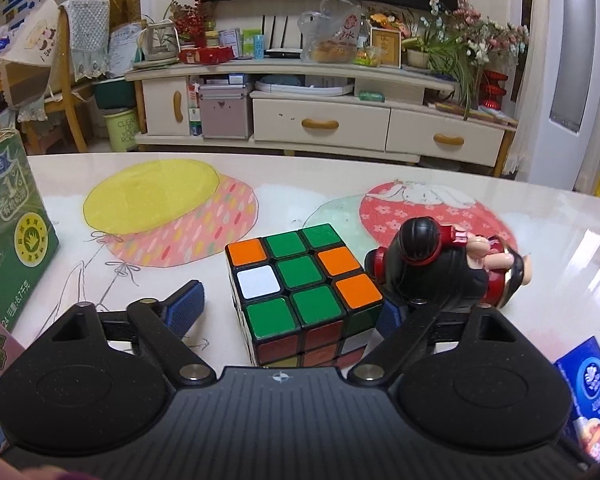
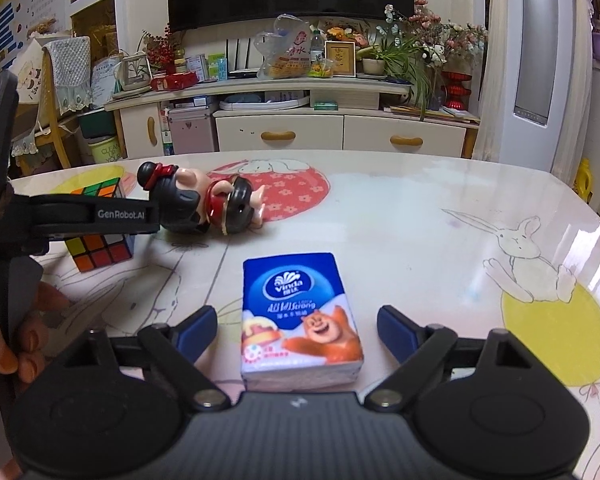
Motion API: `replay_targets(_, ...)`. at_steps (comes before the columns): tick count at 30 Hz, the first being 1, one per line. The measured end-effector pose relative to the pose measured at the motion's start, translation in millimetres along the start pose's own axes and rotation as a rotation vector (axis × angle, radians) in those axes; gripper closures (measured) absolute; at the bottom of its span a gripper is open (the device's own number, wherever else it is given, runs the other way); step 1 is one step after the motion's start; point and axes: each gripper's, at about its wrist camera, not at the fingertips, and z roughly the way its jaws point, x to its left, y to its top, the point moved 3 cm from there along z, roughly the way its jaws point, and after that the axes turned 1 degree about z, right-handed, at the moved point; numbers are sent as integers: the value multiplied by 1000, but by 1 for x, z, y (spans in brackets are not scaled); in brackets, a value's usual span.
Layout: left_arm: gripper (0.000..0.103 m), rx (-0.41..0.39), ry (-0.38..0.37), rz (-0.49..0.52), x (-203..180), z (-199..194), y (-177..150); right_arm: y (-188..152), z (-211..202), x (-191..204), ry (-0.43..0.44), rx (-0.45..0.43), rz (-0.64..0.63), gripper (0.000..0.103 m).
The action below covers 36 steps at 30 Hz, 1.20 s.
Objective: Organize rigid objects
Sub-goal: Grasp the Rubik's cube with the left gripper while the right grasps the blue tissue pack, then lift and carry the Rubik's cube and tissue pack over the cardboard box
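Left gripper [image 1: 292,312] fingers spread wide around Rubik's cube [image 1: 300,292], cube between pads; left pad apart from it, right pad just beside or touching cube edge, cannot tell which. Nothing gripped yet. Cube stands on surface [image 1: 380,176], centred between fingers. Figurine [image 1: 452,268] lies on side just right of cube, close to right finger; likely snag.

Right gripper [image 2: 298,328] fingers wide apart, tissue pack [image 2: 300,316] lying flat between them, untouched, long axis running away from camera. Left hand [image 2: 16,336] visible at edge.
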Motion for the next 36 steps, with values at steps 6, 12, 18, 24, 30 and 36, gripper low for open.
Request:
replay_targets(6,22,-4,-7,33,-4,-3,-2,2,0,1,-13,-11,-13,39)
replay_targets(12,23,-14,-5,65,-1,-7,-6,2,1,5,-9,-16,-36,51)
replay_targets(18,23,-18,10,71,5,-14,-13,2,1,5,-13,-18,-42,51)
replay_targets(24,23,-10,12,70,9,-27,-22,2,0,12,-23,-34,-80,51)
replay_targets(30,23,-9,7,79,13,-42,-30,-2,-5,21,-9,-38,-88,51)
replay_targets(36,23,-8,-6,85,21,-61,-38,-9,-11,21,3,-27,-65,51)
